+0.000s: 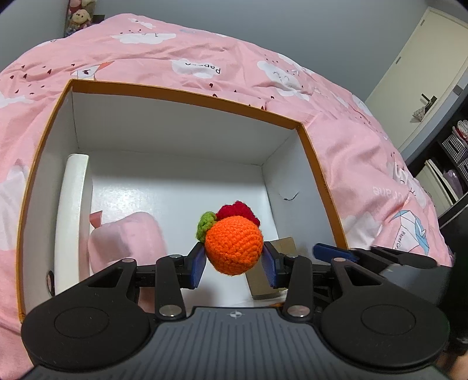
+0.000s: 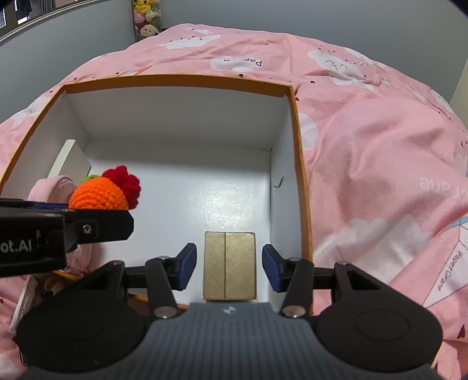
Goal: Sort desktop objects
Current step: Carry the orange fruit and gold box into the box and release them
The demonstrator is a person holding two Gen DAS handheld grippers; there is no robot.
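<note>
A crocheted orange ball [image 1: 232, 245] with a green leaf and a red tuft hangs over the open orange-rimmed white box [image 1: 187, 93]. My left gripper [image 1: 234, 258] is shut on it, its blue pads pressing both sides. In the right wrist view the same ball [image 2: 99, 195] shows at the left, above the left gripper [image 2: 87, 222]. A gold rectangular box [image 2: 229, 263] lies on the box floor near the front right corner. My right gripper [image 2: 229, 264] hovers over it, open, with a gap on either side of the gold box.
Inside the box, a pink soft item [image 1: 125, 239] lies at the left beside a white slab [image 1: 73, 210] leaning on the left wall. The box rests on a pink quilt [image 2: 380, 146]. Plush toys [image 2: 147, 17] sit at the far wall; dark shelves [image 1: 450, 163] stand at the right.
</note>
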